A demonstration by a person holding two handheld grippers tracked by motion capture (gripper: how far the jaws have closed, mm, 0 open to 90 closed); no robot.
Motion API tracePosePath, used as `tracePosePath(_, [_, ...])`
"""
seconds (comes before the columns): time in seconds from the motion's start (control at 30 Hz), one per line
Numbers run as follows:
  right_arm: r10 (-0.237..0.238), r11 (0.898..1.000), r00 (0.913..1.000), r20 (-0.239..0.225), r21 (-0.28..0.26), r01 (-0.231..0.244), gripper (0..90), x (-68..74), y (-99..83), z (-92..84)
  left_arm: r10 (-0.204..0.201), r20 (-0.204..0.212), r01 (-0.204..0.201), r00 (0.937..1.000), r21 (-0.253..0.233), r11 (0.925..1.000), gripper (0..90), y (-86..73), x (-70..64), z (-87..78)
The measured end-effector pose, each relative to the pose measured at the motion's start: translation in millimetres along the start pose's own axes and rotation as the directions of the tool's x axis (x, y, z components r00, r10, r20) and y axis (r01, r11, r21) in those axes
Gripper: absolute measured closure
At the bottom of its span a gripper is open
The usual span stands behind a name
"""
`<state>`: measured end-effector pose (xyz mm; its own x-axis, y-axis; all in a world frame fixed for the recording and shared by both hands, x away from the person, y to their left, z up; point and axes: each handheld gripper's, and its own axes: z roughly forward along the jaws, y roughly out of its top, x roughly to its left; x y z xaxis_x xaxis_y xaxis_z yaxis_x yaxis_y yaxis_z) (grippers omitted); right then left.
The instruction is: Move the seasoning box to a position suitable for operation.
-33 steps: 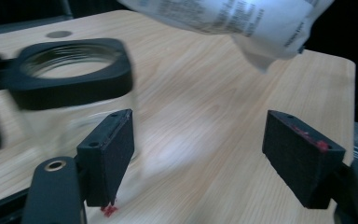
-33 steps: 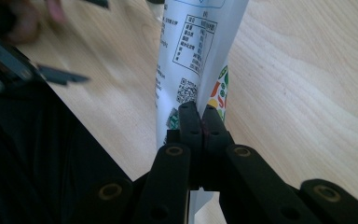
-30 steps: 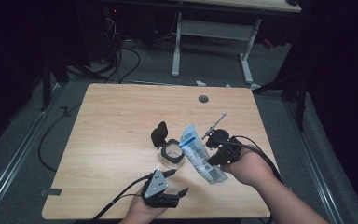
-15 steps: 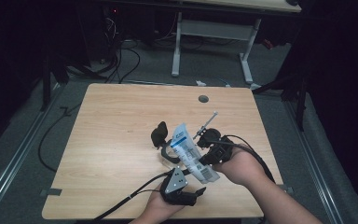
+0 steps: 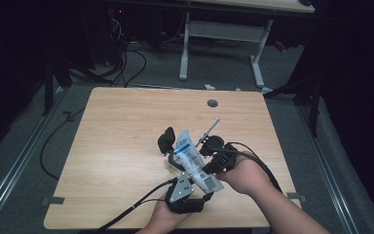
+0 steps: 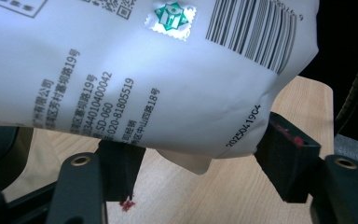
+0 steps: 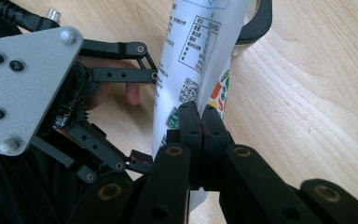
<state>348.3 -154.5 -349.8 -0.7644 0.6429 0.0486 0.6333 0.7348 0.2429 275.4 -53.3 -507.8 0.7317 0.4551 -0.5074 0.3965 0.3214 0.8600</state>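
Note:
A white printed pouch (image 5: 187,151) hangs tilted over the near middle of the wooden table (image 5: 117,126). My right gripper (image 5: 202,165) comes in from the right. Its jaws are shut on the pouch's edge (image 7: 191,56), pinched at the tips (image 7: 200,123). My left gripper (image 5: 200,187), with its grey plate, sits just below the pouch's lower end. Its jaws have just been closing. The pouch's bottom corner (image 6: 144,70) lies between them (image 6: 203,163). The pads stand close on either side, and no squeeze shows.
A small black object (image 5: 166,140) stands on the table just left of the pouch. A black ring-shaped piece (image 7: 256,21) lies under the pouch's far end. A round cable hole (image 5: 212,103) marks the far side. Another desk's legs and floor cables lie beyond.
The left gripper moved right and up under the pouch, whose lower end is now between its jaws. The right gripper carried the pouch a little to the left.

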Motion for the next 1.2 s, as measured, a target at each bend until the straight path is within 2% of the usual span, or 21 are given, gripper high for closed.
tracePosePath(0.17, [-0.003, 1.0, 1.0, 0.005, 0.006, 0.002, 90.0, 0.1, 1.2, 1.8, -0.009, -0.008, 0.009, 0.9999, -0.008, 0.9999, 40.3, -0.1, -2.3, -2.5])
tracePosePath(0.6, [0.001, 1.0, 0.9996, 0.029, 0.001, -0.001, 90.0, -4.2, 3.1, -1.6, 0.039, -0.031, -0.039, 0.9988, -0.008, 0.9992, 42.9, 0.2, -7.4, 4.7])
tracePosePath(0.73, [0.003, 1.0, 0.9994, 0.034, 0.002, -0.003, 90.0, -5.5, 3.4, -0.1, 0.04, -0.038, -0.041, 0.9985, -0.01, 0.9991, 43.5, -0.4, -6.6, 6.2])
tracePosePath(1.2, [0.03, 1.0, 0.9995, 0.015, 0.005, -0.03, 90.0, -16.9, 8.0, 2.9, 0.044, -0.054, -0.044, 0.9976, -0.01, 0.999, 45.3, 1.5, -5.4, 13.9])
